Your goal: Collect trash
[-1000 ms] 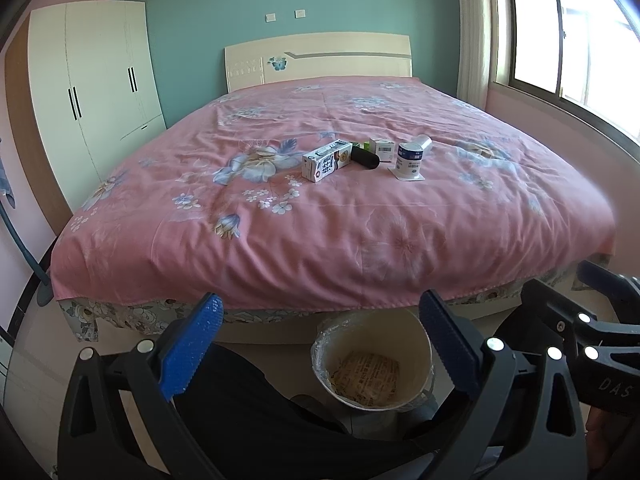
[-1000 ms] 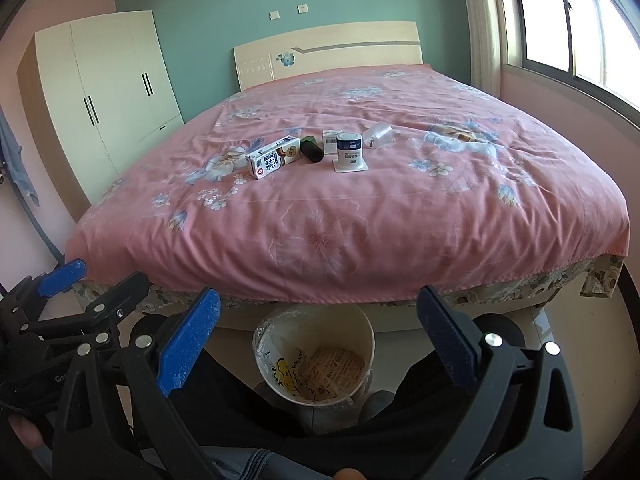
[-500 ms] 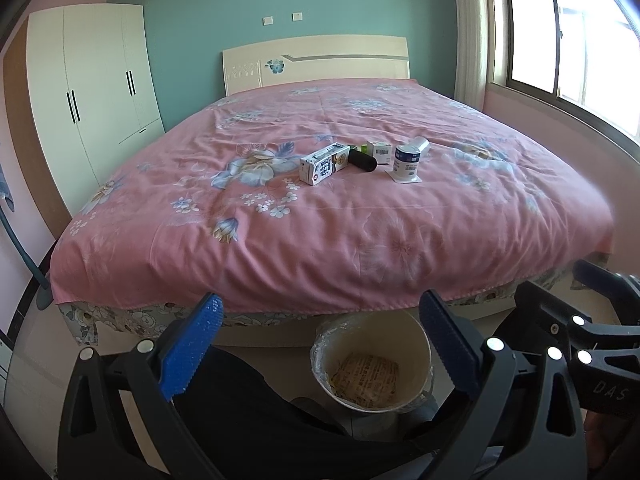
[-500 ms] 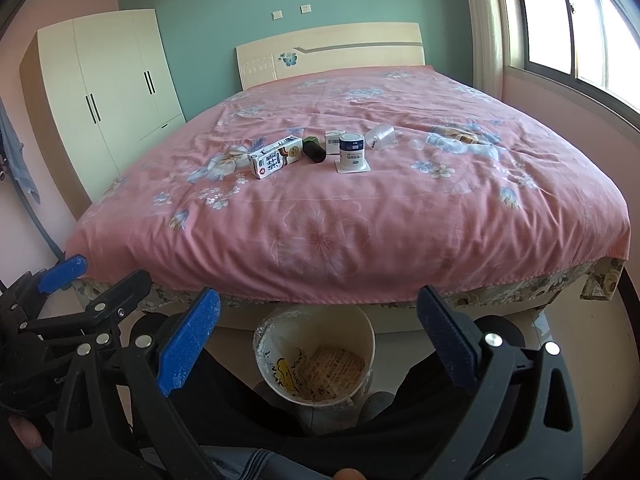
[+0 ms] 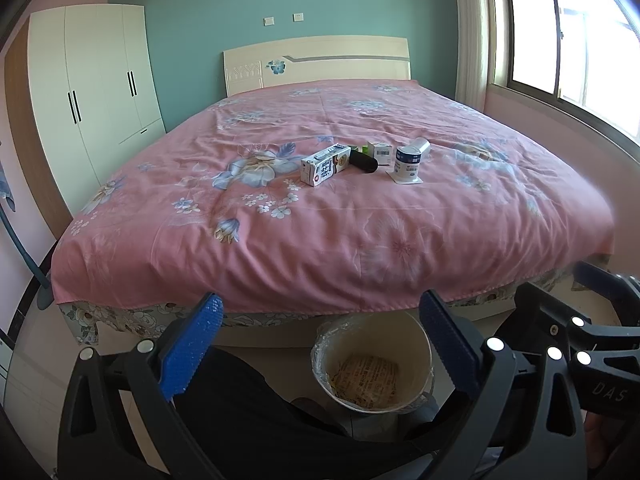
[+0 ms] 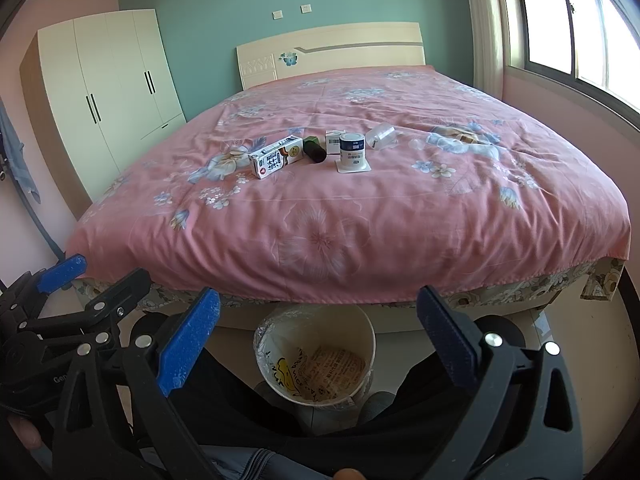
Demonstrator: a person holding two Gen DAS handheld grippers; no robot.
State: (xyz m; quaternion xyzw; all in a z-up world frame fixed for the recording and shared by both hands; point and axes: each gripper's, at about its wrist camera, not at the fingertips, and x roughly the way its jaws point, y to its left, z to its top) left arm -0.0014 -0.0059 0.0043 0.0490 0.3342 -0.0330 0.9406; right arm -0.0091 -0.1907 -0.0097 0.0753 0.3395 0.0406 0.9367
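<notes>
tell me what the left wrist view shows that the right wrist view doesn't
Only the left wrist view shows the right gripper from outside, at its right edge, open.

Only the right wrist view shows the left gripper at its left edge, open, plus a yellow cartoon print on the bin liner.

Both show the pink bed, the milk carton, the black cylinder, the small box, the blue-and-white cup, the clear cup, the trash bin and the wardrobe.

A home bedroom: a wide bed (image 5: 360, 216) under a pink flowered cover fills the middle, its pale headboard (image 5: 316, 60) against the far teal wall. A white wardrobe (image 5: 92, 92) stands far left, and a curtained window (image 5: 568, 36) lights the right side.
</notes>
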